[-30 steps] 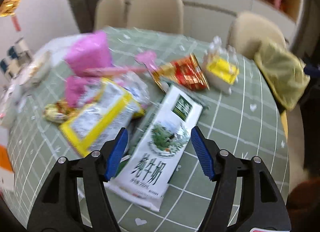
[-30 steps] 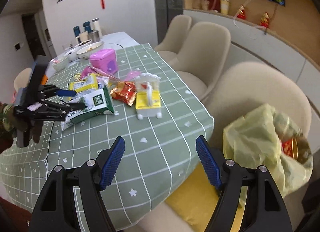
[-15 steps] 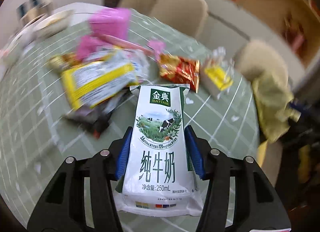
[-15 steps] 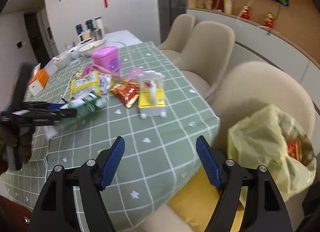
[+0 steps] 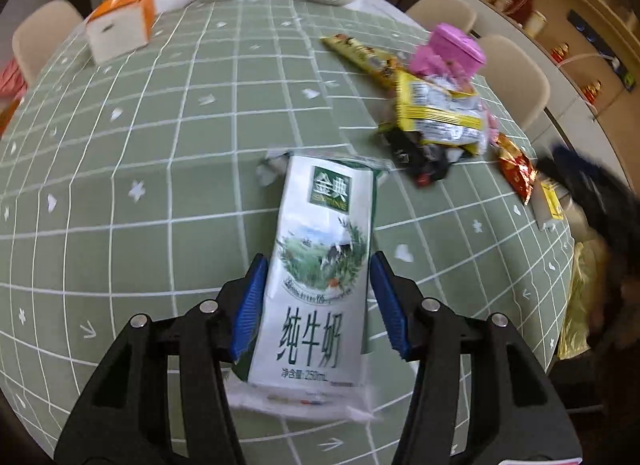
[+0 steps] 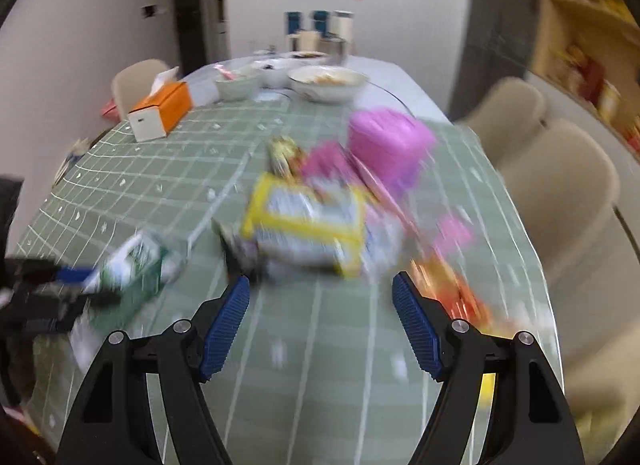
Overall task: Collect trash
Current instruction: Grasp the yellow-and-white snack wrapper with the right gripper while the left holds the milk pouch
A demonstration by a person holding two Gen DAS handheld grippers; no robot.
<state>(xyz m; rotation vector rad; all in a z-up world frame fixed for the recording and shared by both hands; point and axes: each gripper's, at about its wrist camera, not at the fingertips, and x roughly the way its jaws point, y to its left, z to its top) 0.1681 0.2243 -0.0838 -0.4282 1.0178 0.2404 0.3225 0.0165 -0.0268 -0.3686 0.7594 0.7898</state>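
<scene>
left gripper clamped on the milk carton, jaws easing apart a little, pads against both sides, carton held above the green table. right gripper spread wide, nothing between its jaws, over the table just short of blurred wrappers.

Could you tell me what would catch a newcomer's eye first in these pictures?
Probably the green-and-white milk carton, front and centre between the blue pads of the left gripper, whose jaws are opening. Next, the heap of yellow and pink wrappers mid-table, just beyond the empty, open right gripper.
</scene>
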